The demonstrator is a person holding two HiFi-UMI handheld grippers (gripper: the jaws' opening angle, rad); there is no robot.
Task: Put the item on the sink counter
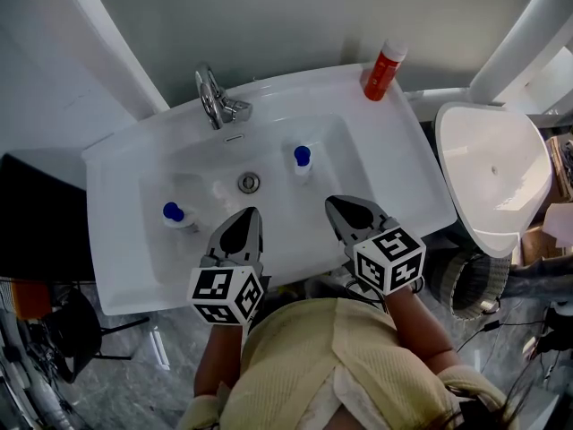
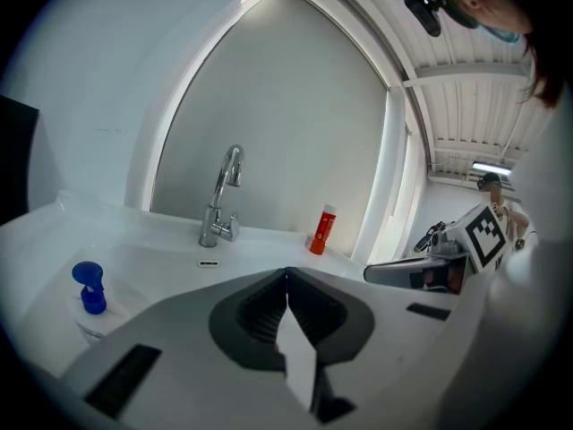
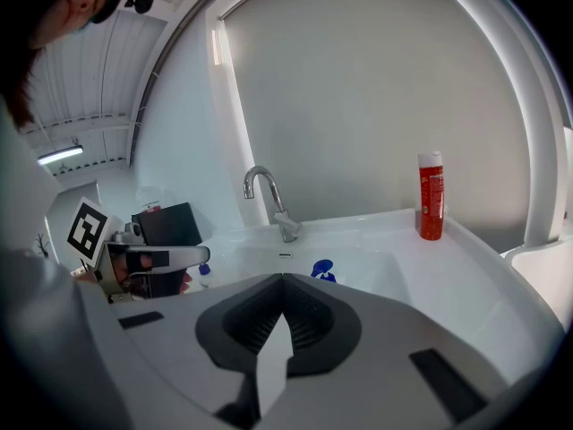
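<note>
Closed ribbed-padded left claw (image 1: 252, 213) and right claw (image 1: 333, 202) above glossy white sink (image 1: 383, 155)

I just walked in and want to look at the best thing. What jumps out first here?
A red bottle stands out on the back right corner of the white sink. Two blue-capped bottles sit down in its bowl, one right of the drain and one at the left. The left tongs and right tongs hang shut and empty over the front rim.
</note>
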